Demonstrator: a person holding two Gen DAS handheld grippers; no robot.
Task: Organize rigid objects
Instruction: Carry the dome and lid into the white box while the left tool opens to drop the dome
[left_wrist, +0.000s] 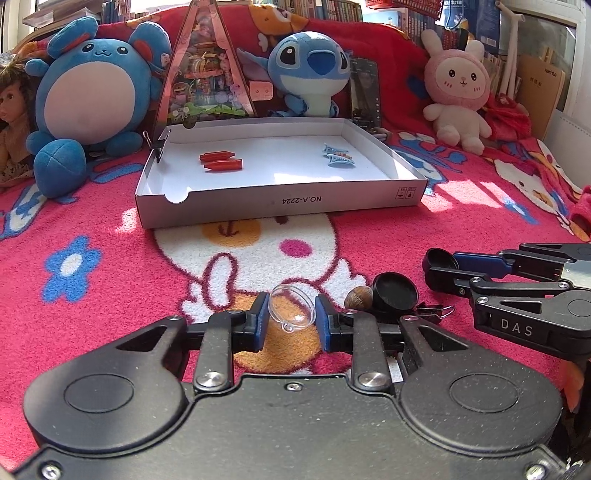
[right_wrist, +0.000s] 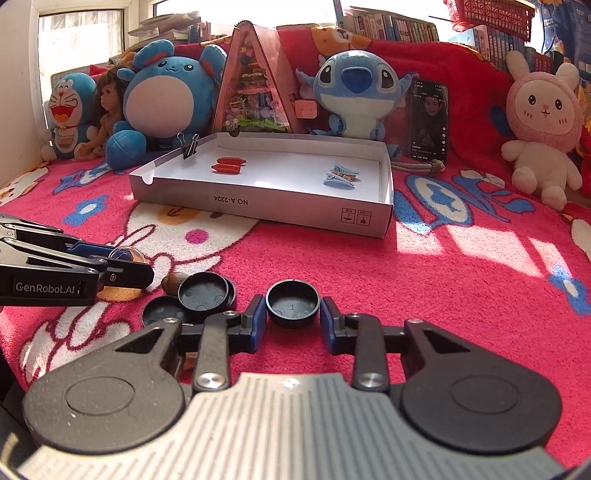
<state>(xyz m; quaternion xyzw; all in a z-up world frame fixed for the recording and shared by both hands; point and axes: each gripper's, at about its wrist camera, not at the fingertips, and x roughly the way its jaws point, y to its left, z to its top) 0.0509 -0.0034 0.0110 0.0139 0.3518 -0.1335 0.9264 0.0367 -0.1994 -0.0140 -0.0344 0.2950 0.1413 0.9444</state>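
My left gripper (left_wrist: 290, 312) is shut on a clear plastic half-dome (left_wrist: 290, 309), held just above the red blanket; it also shows in the right wrist view (right_wrist: 125, 254). My right gripper (right_wrist: 293, 314) is shut on a black round cap (right_wrist: 293, 303); this cap also shows in the left wrist view (left_wrist: 440, 261). Two more black caps (right_wrist: 205, 291) and a brown nut (right_wrist: 173, 281) lie on the blanket between the grippers. The white tray (left_wrist: 280, 206) ahead holds two red pieces (left_wrist: 221, 160) and two blue hair clips (left_wrist: 338, 155).
Plush toys line the back: a blue round one (left_wrist: 88, 99), Stitch (left_wrist: 310, 70), a pink bunny (left_wrist: 458, 88). A triangular display house (left_wrist: 203, 66) and a phone (left_wrist: 365, 92) stand behind the tray. A binder clip (right_wrist: 190, 146) grips the tray's left corner.
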